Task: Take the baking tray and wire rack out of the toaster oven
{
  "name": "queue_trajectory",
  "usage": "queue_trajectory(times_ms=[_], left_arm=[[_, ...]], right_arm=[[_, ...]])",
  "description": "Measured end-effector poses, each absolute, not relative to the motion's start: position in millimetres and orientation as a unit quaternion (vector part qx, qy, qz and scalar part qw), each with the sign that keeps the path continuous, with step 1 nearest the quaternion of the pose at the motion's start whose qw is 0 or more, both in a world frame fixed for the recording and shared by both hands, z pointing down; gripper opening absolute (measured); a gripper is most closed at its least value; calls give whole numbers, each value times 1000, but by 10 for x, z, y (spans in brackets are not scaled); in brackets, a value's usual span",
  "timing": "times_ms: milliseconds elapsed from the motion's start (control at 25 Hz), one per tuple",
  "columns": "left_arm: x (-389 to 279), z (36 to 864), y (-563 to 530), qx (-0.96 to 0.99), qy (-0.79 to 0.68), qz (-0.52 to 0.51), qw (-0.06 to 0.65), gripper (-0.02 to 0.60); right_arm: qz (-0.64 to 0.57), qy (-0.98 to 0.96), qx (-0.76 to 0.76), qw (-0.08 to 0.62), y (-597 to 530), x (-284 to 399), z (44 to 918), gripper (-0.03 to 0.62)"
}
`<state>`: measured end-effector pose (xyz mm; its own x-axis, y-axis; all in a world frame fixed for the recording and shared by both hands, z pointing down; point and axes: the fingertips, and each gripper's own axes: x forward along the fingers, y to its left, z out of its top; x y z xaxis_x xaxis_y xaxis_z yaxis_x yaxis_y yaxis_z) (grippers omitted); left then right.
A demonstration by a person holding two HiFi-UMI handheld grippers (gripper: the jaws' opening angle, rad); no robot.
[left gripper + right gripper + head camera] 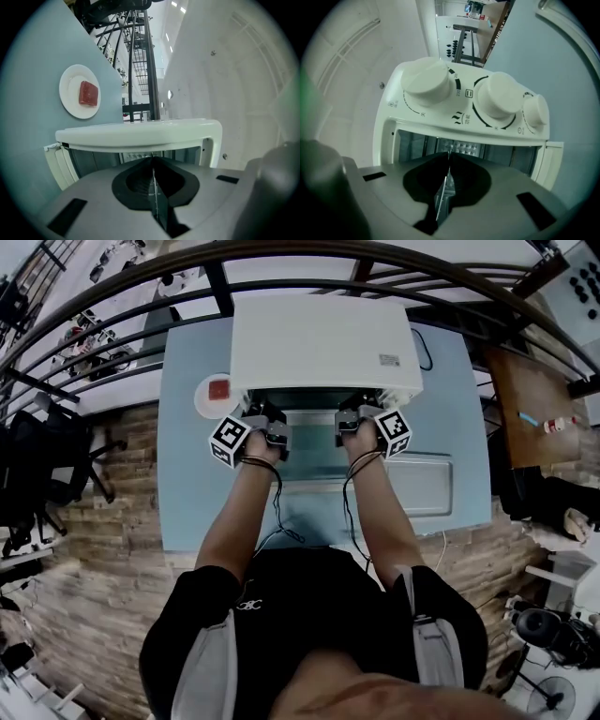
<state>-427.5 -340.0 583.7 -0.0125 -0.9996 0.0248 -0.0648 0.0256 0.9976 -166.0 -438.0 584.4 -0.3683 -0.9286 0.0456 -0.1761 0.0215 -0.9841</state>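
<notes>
The white toaster oven (323,343) stands at the back of the blue-grey table with its door (314,460) folded down. Both grippers reach level into its mouth. My left gripper (272,430) is at the opening's left, my right gripper (349,424) at its right. In the left gripper view the jaws (153,161) are shut on a thin metal edge (154,197). In the right gripper view the jaws (449,157) pinch a thin shiny metal edge (439,199) too. I cannot tell whether that edge belongs to the baking tray or the wire rack. The oven's inside is mostly hidden.
A white plate (216,393) with a red piece (88,93) sits left of the oven. A pale rectangular tray-like thing (420,486) lies on the table to the right. The oven's three knobs (497,101) sit beside the right gripper. Railings run behind the table.
</notes>
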Motion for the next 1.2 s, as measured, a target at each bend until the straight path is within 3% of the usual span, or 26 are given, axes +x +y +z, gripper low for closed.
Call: queue_trajectory(times_ms=[1200], left_arm=[[-3888, 5860, -2195, 485, -544, -483, 486, 21]], right_arm=[[-588, 646, -374, 310, -3254, -1334, 5901, 12]])
